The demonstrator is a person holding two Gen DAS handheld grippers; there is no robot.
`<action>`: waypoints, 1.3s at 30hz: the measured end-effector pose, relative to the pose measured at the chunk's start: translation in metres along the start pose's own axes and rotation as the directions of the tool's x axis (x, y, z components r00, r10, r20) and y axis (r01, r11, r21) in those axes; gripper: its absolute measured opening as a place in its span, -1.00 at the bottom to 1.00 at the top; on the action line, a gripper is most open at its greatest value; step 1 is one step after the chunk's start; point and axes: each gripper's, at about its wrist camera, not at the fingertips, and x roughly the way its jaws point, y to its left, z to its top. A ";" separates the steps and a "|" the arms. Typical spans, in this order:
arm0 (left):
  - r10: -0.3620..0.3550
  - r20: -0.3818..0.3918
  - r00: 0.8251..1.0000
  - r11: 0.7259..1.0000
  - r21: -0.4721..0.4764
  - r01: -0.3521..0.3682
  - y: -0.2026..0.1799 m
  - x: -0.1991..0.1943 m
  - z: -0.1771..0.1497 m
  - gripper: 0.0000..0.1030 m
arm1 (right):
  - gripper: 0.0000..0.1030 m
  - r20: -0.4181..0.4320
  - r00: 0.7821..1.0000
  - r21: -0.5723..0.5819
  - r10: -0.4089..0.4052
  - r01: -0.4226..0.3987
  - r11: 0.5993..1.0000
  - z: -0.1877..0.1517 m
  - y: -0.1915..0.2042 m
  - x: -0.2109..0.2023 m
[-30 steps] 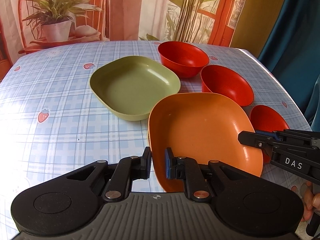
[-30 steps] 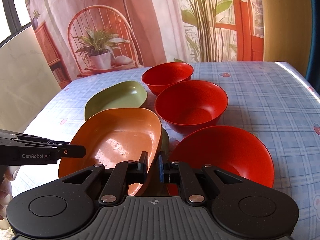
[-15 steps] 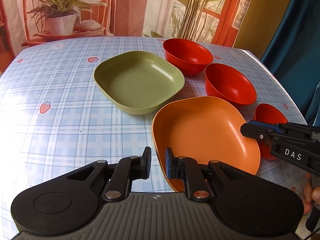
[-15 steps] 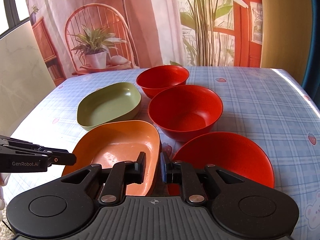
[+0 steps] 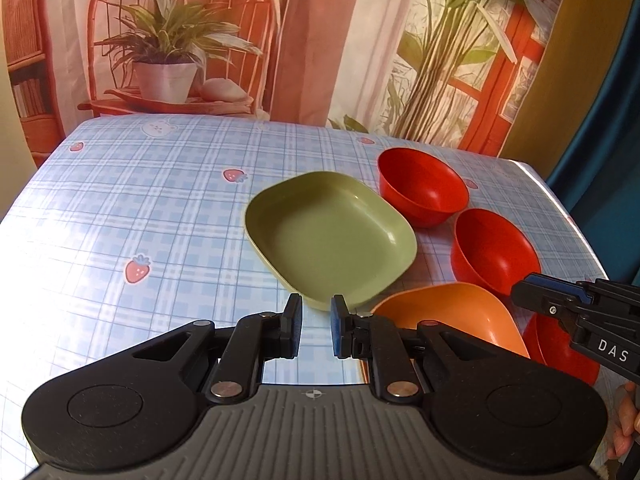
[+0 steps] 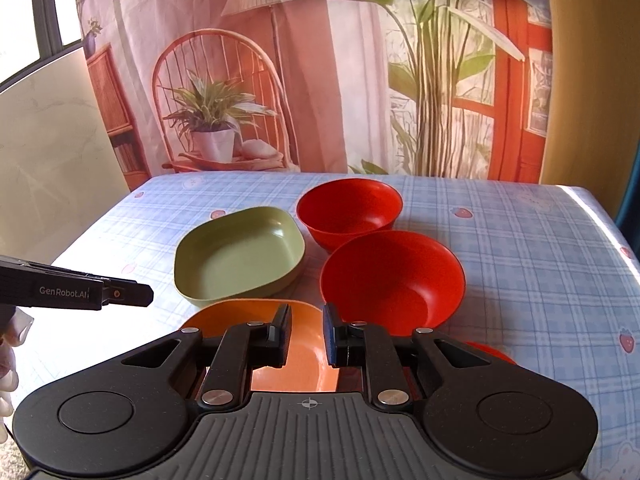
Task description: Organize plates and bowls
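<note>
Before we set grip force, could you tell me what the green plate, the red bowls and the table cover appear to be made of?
Green plate: probably matte moulded plastic or melamine, given its uniform colour, soft highlights and thick rounded rim. Red bowls: seemingly the same material, with a smooth satin sheen. Table cover: likely glossy vinyl or oilcloth, since the printed plaid shows strong window glare.
</note>
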 end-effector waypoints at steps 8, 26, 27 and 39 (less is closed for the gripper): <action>0.031 -0.002 1.000 0.994 -0.101 -0.031 0.030 0.025 0.023 -0.69 | -0.68 -0.033 0.999 -0.064 0.035 -0.037 0.997 0.040 0.006 0.045; -0.013 -0.063 0.998 0.985 -0.175 0.002 0.044 0.080 0.020 -0.68 | -0.68 -0.210 0.978 -0.072 0.015 -0.031 0.997 0.065 0.002 0.146; -0.013 -0.062 0.998 0.985 -0.173 0.002 0.043 0.081 0.020 -0.68 | -0.68 -0.213 0.977 -0.073 0.016 -0.033 0.997 0.065 0.002 0.148; -0.018 -0.055 0.998 0.982 -0.186 0.008 0.045 0.081 0.018 -0.68 | -0.68 -0.246 0.969 -0.073 0.013 -0.032 0.997 0.066 0.003 0.164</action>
